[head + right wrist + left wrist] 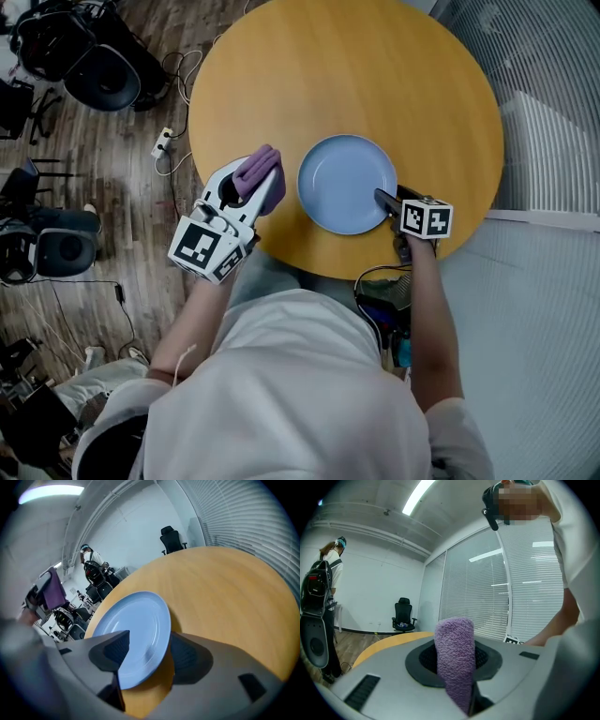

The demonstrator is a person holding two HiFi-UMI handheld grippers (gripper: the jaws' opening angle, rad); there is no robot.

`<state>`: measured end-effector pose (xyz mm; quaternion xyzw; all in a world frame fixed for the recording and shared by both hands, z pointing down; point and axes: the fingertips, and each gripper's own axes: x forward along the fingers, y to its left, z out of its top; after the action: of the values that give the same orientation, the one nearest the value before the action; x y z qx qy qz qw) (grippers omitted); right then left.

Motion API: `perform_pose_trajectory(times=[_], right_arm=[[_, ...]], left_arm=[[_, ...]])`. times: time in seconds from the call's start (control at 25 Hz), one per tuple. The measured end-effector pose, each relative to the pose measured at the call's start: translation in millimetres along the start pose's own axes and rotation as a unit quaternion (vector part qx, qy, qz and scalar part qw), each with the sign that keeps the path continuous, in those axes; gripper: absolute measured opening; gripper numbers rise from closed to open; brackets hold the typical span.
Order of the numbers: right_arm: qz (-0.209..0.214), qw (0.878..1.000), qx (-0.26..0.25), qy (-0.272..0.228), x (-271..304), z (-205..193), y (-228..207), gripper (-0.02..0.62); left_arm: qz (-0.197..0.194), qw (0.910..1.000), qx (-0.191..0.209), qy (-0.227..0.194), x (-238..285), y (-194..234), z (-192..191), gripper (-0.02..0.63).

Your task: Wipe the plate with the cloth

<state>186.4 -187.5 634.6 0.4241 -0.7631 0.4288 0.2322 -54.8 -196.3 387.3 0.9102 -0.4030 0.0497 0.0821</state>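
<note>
Plate [347, 184]: lay flat on desk [375, 75], between both grippers.
Found cloth [255, 172] pinched upright in left gripper [265, 185], just left of rim, not touching it. Found right gripper [386, 201] spread astride near right rim, pads not pressing. Confirmed rim between jaws in right gripper view alone; saw cloth but no plate in left gripper view.
</note>
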Motion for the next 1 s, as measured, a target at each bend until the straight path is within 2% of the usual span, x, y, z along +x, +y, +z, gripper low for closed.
perform_pose_trajectory(times=[0.28, 0.52, 0.64, 0.76, 1.0], right_arm=[[-0.001, 0.997, 0.055, 0.045, 16.1, -13.6, -1.4, 0.261], [0.002, 0.996, 0.077, 0.036, 14.9, -15.7, -4.8, 0.259], [-0.01, 0.996, 0.078, 0.039, 13.8, -20.4, -12.6, 0.207], [-0.032, 0.996, 0.066, 0.041, 13.6, -22.4, -24.2, 0.107], [-0.006, 0.994, 0.105, 0.029, 14.1, -21.7, -24.8, 0.057]], left_arm=[[0.001, 1.0, 0.0, 0.001, -6.2, 1.9, -3.7, 0.084], [-0.001, 1.0, 0.0, 0.0, -11.5, -0.7, -5.9, 0.084], [-0.005, 1.0, 0.0, -0.001, -12.5, -5.7, -6.5, 0.084], [-0.005, 1.0, 0.002, -0.007, -12.0, -6.1, -3.0, 0.084], [0.001, 0.9999, 0.001, -0.012, -18.2, -6.6, 1.9, 0.084]])
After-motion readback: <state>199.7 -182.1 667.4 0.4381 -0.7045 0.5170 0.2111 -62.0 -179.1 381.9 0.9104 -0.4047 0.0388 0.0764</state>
